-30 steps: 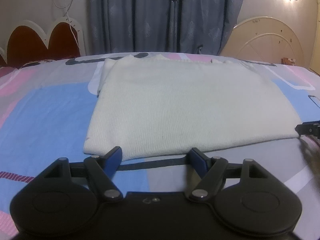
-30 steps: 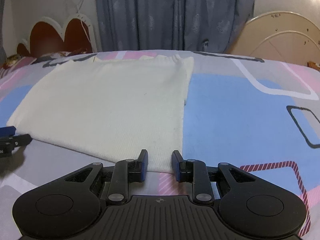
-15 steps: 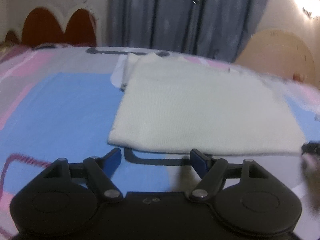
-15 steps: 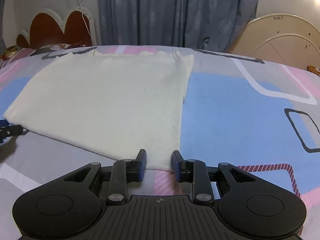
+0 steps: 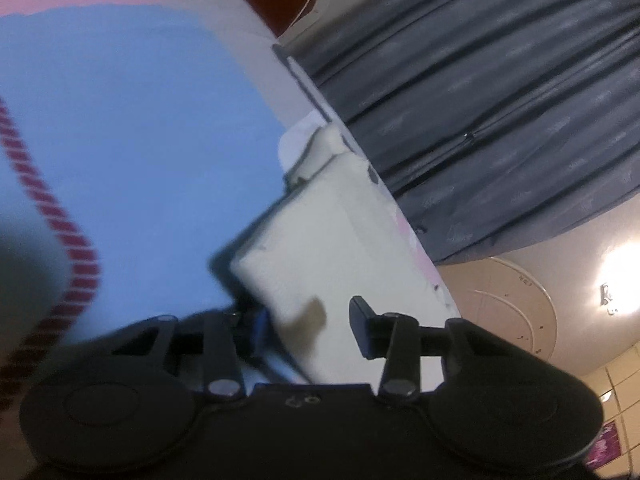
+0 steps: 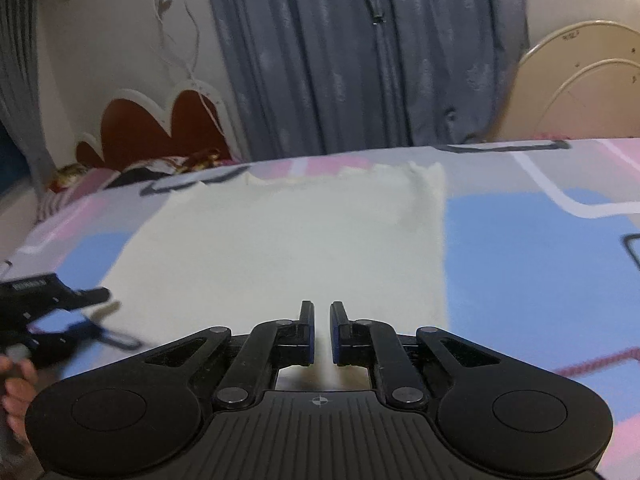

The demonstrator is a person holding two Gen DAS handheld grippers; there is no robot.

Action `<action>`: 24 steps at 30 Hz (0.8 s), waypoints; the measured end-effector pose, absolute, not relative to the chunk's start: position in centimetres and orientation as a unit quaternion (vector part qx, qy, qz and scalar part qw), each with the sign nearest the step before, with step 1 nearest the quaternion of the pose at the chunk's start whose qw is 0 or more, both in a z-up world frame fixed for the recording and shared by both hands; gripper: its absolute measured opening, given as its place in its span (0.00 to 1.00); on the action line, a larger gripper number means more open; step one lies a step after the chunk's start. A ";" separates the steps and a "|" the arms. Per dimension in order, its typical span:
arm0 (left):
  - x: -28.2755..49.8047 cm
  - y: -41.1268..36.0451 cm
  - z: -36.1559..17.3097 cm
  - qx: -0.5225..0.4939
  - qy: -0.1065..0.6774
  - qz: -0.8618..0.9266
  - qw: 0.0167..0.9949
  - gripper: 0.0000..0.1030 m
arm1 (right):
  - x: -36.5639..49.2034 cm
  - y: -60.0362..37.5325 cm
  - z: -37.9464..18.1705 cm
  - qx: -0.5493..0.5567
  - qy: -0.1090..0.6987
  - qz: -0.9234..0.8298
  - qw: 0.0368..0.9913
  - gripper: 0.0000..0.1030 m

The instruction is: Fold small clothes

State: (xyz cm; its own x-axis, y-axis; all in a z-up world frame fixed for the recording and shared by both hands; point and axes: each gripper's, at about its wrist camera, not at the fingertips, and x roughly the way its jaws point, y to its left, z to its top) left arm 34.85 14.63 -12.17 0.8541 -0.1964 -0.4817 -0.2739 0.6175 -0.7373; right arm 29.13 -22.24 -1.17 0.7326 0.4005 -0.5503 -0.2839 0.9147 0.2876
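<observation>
A cream knit garment (image 6: 288, 240) lies flat on the bed, folded into a rectangle. My right gripper (image 6: 322, 332) sits over its near hem. Its jaws are closing to a narrow slit, and cloth fills the gap between the pads. My left gripper (image 5: 312, 326) is rolled onto its side at the garment's (image 5: 332, 240) left corner. Its jaws are closing but still stand apart, with the cloth's edge between them; one finger (image 5: 260, 326) lies under the cloth. In the right wrist view the left gripper (image 6: 100, 314) straddles that corner, held by a hand (image 6: 16, 384).
The bedsheet (image 6: 540, 264) is patterned in blue, pink and grey. Behind the bed hang grey-blue curtains (image 6: 360, 60). A red scalloped headboard (image 6: 160, 128) is at the back left, and a cream round panel (image 6: 580, 88) leans at the back right.
The left gripper has rolled sharply, moved in onto the garment's left corner, and its jaws have narrowed. The right gripper has moved forward over the near hem and its jaws have come almost together.
</observation>
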 end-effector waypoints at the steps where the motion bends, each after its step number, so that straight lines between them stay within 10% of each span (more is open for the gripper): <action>1: 35.2 14.4 -12.3 -0.435 0.263 0.024 0.861 0.39 | 29.8 -21.8 -1.2 0.096 0.316 0.188 0.925 0.09; 9: 37.7 13.7 -12.6 -0.446 0.234 0.034 0.863 0.38 | 35.8 -17.7 -2.9 0.107 0.313 0.224 0.917 0.09; 14: 38.9 14.1 -13.5 -0.463 0.251 0.038 0.849 0.06 | 37.9 -15.7 -3.2 0.096 0.296 0.241 0.919 0.09; 24: 37.8 13.5 -13.1 -0.452 0.230 0.054 0.860 0.16 | 38.8 -13.8 -5.6 0.041 0.314 0.245 0.916 0.07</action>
